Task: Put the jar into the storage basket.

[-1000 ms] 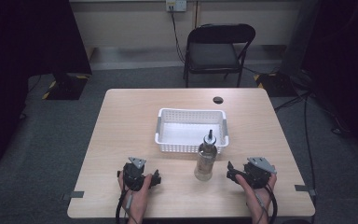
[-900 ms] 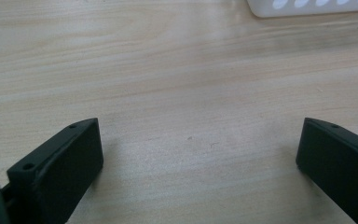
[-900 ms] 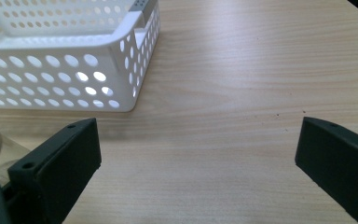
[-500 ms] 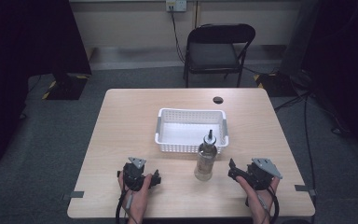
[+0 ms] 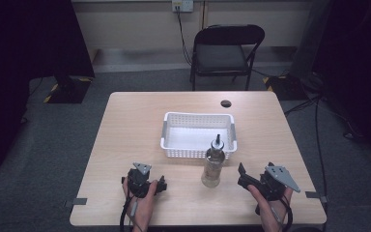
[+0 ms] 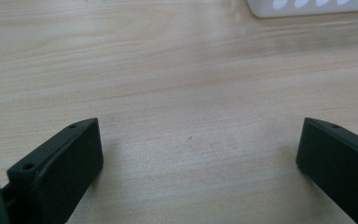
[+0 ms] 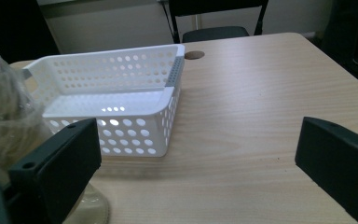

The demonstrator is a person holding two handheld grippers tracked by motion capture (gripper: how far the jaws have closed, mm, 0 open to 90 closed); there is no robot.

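The right tool (image 5: 242,175) has slid a bit toward the bottle (image 5: 213,164) since a second ago; the left tool (image 5: 161,185) has stayed put. From the high view, the bottle stands tall on the counter (image 5: 125,135), touching the front of the white basket (image 5: 174,126), nearer the right tool. In the left gripper view, the jaws gape wide over bare wood. In the right gripper view, the jaws are wide apart too, with the bottle (image 7: 4,116) at the left (very close).

A black folding chair (image 5: 228,50) stands on grey carpet (image 5: 53,145) beyond the wooden table (image 5: 135,121)
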